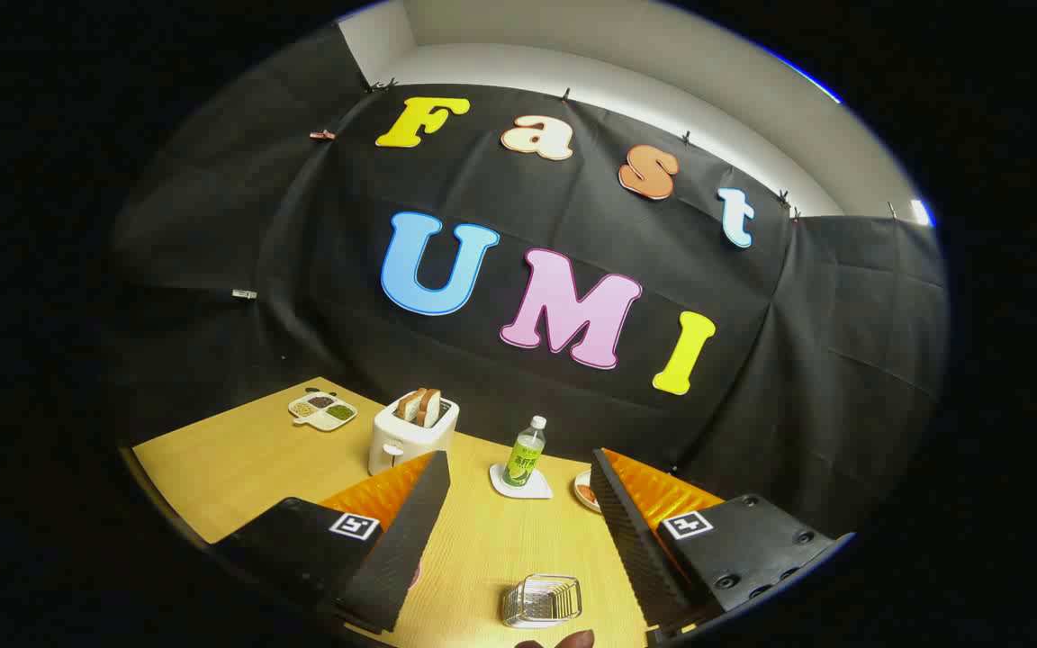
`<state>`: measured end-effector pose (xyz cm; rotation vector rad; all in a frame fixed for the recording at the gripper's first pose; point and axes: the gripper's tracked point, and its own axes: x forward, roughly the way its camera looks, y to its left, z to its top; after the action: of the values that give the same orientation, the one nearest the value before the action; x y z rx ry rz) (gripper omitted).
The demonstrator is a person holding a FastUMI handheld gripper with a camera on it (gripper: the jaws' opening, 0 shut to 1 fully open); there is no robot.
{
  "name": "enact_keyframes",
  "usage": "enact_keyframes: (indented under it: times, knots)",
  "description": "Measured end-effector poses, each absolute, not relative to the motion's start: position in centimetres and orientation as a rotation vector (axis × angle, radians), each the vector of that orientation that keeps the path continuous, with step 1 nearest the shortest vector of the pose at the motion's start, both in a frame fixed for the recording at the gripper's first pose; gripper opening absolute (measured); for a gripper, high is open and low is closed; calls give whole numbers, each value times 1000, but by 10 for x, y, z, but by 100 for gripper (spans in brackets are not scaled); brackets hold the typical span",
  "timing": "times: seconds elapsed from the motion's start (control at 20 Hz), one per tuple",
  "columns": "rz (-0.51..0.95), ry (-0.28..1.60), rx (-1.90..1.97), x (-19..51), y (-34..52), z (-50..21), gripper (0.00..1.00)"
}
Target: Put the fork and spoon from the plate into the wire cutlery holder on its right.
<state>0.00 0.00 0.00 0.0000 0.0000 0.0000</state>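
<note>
Gripper (518,504) fingers wide apart, holding nothing; wire cutlery holder (542,600) between them, near; plate possibly behind left finger.

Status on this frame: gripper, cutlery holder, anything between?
Gripper open, holding nothing. Clear wire cutlery holder on wooden table, between the fingers. Green drink bottle and white toaster beyond, clear of it.

White toaster (410,438), green bottle (526,453) on a white coaster (520,487), silvery wire cutlery holder (542,601), yellow wood-grain table (239,459).
</note>
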Motion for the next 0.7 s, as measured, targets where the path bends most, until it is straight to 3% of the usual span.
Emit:
enact_keyframes:
  times: [0.7]
  knots:
    - [35, 39, 33, -2, 13, -11, 97]
